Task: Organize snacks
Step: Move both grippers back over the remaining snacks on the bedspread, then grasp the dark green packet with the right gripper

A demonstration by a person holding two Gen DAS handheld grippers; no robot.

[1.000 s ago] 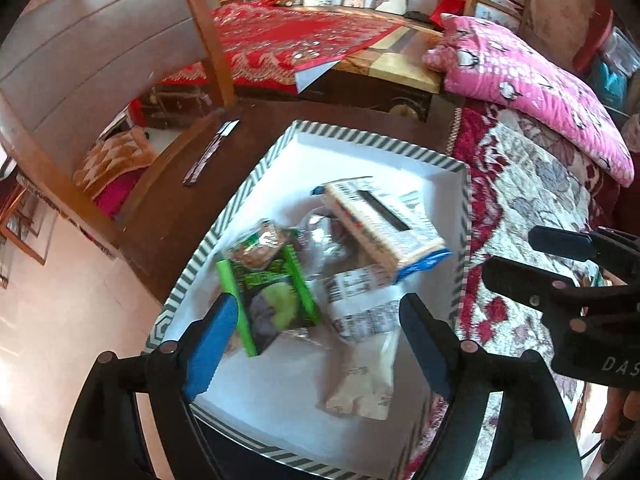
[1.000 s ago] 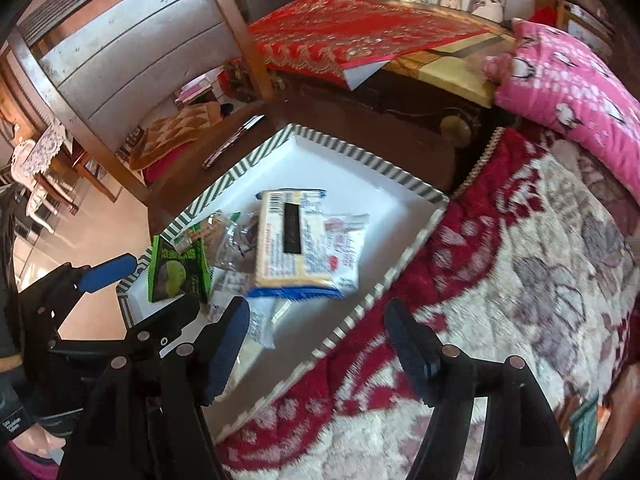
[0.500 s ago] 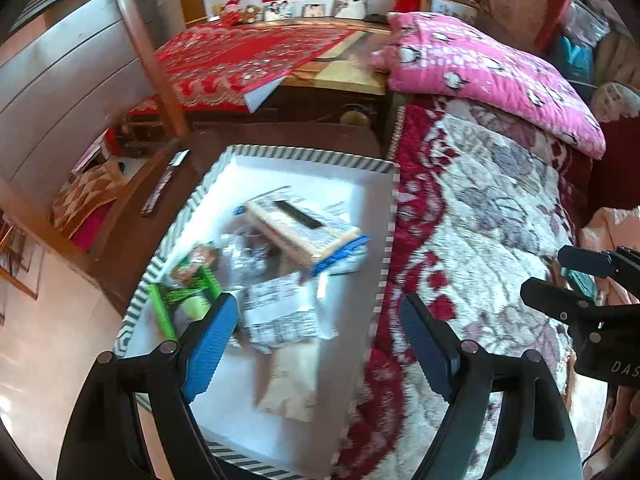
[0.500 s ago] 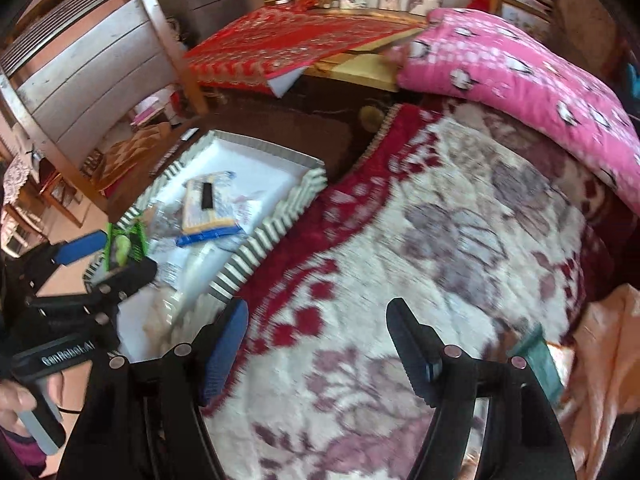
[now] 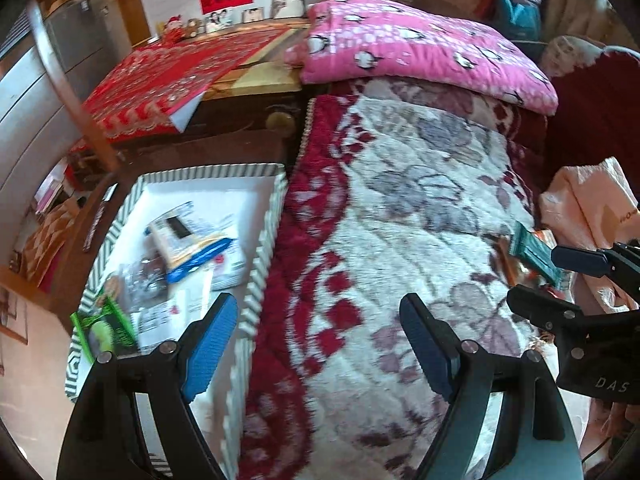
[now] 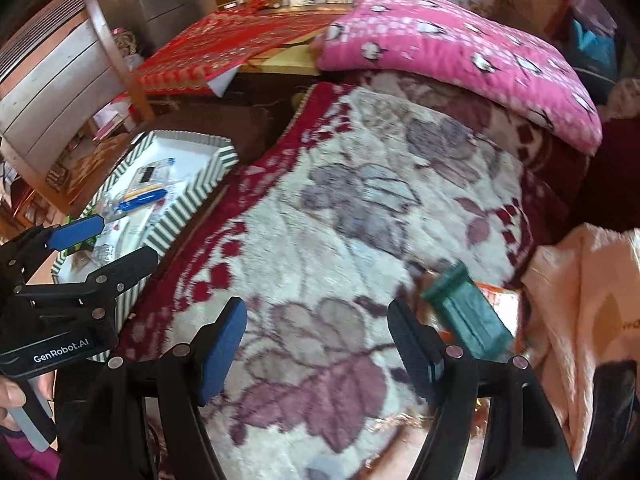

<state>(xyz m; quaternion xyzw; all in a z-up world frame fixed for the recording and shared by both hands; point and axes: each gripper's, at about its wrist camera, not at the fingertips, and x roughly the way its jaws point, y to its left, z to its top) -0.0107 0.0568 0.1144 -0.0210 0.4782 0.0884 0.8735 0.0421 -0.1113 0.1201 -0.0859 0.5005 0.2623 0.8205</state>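
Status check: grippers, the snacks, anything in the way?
Left gripper and right gripper both open, empty, over the blanket. Snacks piled in the striped tray; a green packet lies loose by the right gripper. Nothing blocking.

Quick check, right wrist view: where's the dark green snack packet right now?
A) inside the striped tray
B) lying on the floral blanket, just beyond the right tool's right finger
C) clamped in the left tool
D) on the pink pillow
B: the dark green snack packet lies on the white and red floral blanket, beside the open, empty right tool, far from the green-and-white striped tray.
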